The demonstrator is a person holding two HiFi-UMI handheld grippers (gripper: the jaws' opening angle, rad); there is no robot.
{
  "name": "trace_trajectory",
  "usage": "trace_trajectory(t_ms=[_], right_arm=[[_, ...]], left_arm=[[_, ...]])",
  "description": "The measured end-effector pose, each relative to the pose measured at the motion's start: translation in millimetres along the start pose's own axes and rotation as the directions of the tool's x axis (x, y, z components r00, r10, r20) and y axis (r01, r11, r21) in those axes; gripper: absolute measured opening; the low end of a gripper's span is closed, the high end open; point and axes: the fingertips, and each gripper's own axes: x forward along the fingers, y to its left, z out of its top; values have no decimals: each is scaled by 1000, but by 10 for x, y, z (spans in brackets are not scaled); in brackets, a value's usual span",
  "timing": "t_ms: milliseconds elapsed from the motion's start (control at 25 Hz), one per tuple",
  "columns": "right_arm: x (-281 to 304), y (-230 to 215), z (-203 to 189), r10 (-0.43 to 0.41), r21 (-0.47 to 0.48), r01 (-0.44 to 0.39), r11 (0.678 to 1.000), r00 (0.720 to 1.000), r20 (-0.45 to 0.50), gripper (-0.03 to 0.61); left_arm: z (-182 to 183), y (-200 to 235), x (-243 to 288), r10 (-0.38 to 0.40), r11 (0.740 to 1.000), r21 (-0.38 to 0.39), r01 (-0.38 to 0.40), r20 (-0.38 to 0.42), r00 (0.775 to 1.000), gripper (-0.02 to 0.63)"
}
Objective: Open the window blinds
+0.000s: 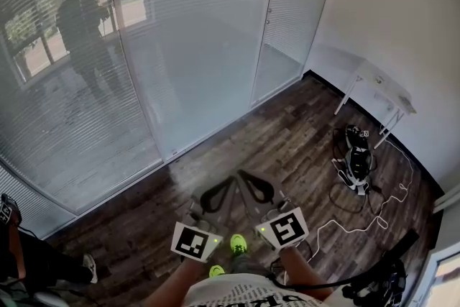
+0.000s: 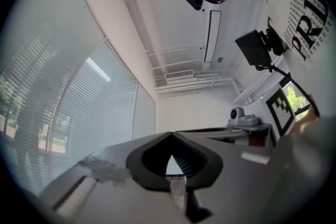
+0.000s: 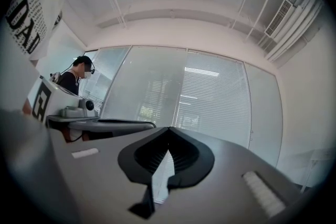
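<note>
- The blinds [image 1: 194,32] are hanging fully lowered over the glass wall, spanning 9 to 1 o'clock in the head view, well apart from both grippers.
- The left gripper [image 1: 219,194] is pointing toward them from 6 o'clock, its fingers pressing together on nothing.
- The right gripper [image 1: 256,187] is sitting just beside it, its fingers likewise pressed together and empty.
- The cubes [image 1: 195,241] are showing black-and-white square markers.
- The shirt [image 2: 307,13] is showing large black letters: "PRD" in the left gripper view, "DAD" in the right gripper view; the rest is running out of sight.
- A white counter [image 1: 377,83] is standing at 2 o'clock, with a cabled device [image 1: 357,158] lying on the floor [image 1: 287,140] near it.
</note>
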Motion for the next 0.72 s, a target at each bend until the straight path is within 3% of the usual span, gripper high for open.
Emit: trace_trajectory(t_ms=[240, 720], right_arm=[[462, -594, -206, 23, 15, -23, 1000, 1000, -6, 8], [795, -1671, -534, 76, 21, -75, 997, 997, -24, 8]], left_arm=[[-220, 413, 621, 40, 999, 3, -40, -22, 999, -9], [-526, 649, 1721, 72, 997, 20, -72, -15, 997, -9]])
